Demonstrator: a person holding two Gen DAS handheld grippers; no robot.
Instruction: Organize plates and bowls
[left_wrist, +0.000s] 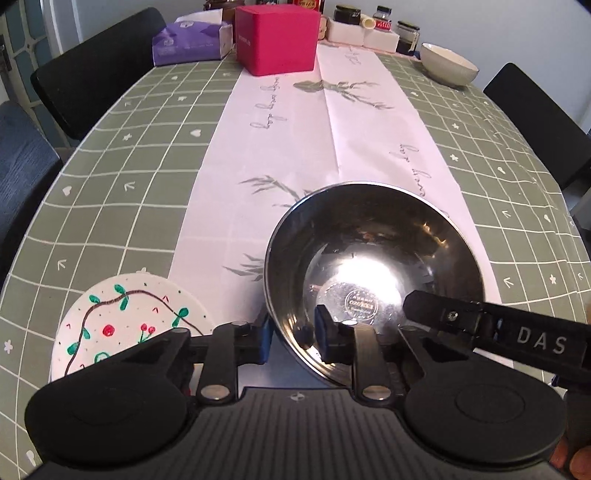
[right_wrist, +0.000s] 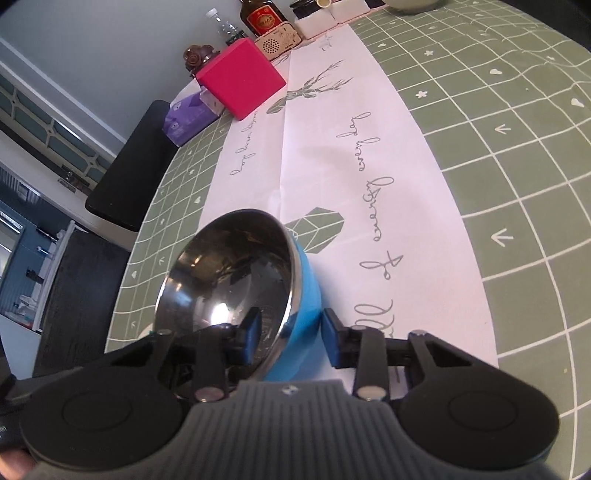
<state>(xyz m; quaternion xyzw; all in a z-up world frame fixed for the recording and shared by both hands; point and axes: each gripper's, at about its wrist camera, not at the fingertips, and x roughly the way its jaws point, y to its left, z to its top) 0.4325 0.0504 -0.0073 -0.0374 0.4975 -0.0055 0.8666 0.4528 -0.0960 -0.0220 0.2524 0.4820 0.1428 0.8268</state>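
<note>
A steel bowl with a blue outside (left_wrist: 373, 266) (right_wrist: 236, 280) is held tilted above the white table runner. My left gripper (left_wrist: 293, 334) has one blue pad inside the bowl and one outside, pinching its near rim. My right gripper (right_wrist: 291, 338) straddles the bowl's rim, one pad inside and one beside the blue wall, with a small gap at the outer pad. The right gripper's body shows in the left wrist view (left_wrist: 491, 328) at the bowl's right. A white plate painted with cherries and vines (left_wrist: 129, 317) lies flat at the near left. A cream bowl (left_wrist: 448, 64) stands at the far right.
A pink box (left_wrist: 277, 38) (right_wrist: 240, 83) and a purple tissue pack (left_wrist: 190, 40) (right_wrist: 190, 118) stand at the far end, with jars, bottles and white boxes (left_wrist: 364, 29) behind. Black chairs (left_wrist: 96, 66) (left_wrist: 539, 118) flank the green checked tablecloth (left_wrist: 129, 166).
</note>
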